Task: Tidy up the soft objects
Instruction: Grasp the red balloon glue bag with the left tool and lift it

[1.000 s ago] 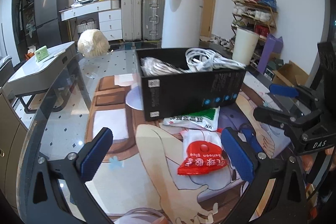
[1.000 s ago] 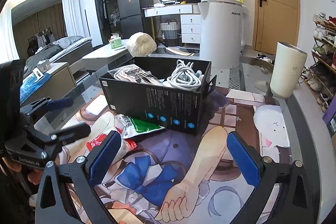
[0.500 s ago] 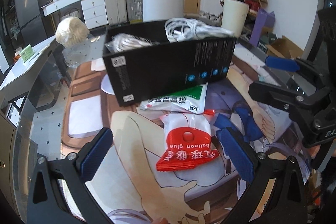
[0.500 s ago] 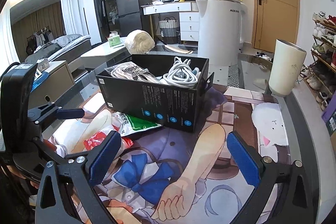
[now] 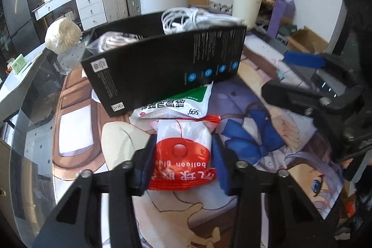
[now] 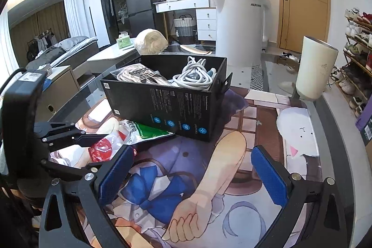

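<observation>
My left gripper [image 5: 183, 162] is shut on a red and white balloon glue packet [image 5: 183, 155] that lies on the printed mat; the packet also shows in the right wrist view [image 6: 102, 148]. A green and white packet [image 5: 183, 104] lies just beyond it against a black box [image 5: 162, 69]. The box [image 6: 167, 104] holds a white cable coil [image 6: 194, 74] and a bagged striped item [image 6: 139, 76]. My right gripper [image 6: 191, 174] is open and empty over the mat, to the right of the left gripper [image 6: 69, 134].
A cream wig head [image 6: 151, 41] stands behind the box. A white appliance [image 6: 239, 24] and a cream cylinder bin [image 6: 313, 69] stand beyond the glass table's far edge. Shoe racks [image 6: 358, 57] line the right wall.
My left gripper has moved forward and down onto the balloon glue packet and closed its fingers on it. The right gripper has stayed open and almost still.
</observation>
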`<state>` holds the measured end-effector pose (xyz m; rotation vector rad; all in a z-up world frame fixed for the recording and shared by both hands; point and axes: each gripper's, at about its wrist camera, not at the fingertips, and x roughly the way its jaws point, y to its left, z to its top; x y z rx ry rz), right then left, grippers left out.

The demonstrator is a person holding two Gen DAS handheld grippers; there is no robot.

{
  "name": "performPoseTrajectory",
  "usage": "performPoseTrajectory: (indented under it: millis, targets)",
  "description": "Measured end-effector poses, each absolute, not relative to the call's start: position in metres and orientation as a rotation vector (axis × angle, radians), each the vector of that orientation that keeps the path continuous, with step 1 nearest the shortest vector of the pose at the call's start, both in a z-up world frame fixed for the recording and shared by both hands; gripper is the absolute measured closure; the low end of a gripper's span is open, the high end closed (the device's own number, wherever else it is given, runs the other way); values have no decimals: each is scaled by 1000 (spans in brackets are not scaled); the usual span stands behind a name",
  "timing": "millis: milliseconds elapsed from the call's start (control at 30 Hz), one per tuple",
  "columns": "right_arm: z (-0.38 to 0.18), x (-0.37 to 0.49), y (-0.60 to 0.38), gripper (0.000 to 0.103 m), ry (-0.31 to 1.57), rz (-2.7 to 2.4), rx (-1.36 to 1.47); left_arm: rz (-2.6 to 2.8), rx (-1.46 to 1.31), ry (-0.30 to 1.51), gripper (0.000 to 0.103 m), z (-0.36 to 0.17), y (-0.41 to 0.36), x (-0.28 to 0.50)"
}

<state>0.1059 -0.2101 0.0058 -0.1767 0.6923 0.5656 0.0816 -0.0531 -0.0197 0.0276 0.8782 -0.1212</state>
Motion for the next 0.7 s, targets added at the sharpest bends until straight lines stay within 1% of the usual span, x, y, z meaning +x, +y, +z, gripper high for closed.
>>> performPoseTrajectory:
  millis: [100, 533, 700]
  targets:
    - [7, 105, -208, 1, 692, 585, -175, -117, -11, 827, 62, -13, -46, 72]
    - [2, 102, -175, 1, 740, 693, -203, -72, -70, 745, 62, 2, -8, 48]
    - [-3, 109, -156, 1, 810, 763, -210, -53, -96, 736, 62, 2, 7, 46]
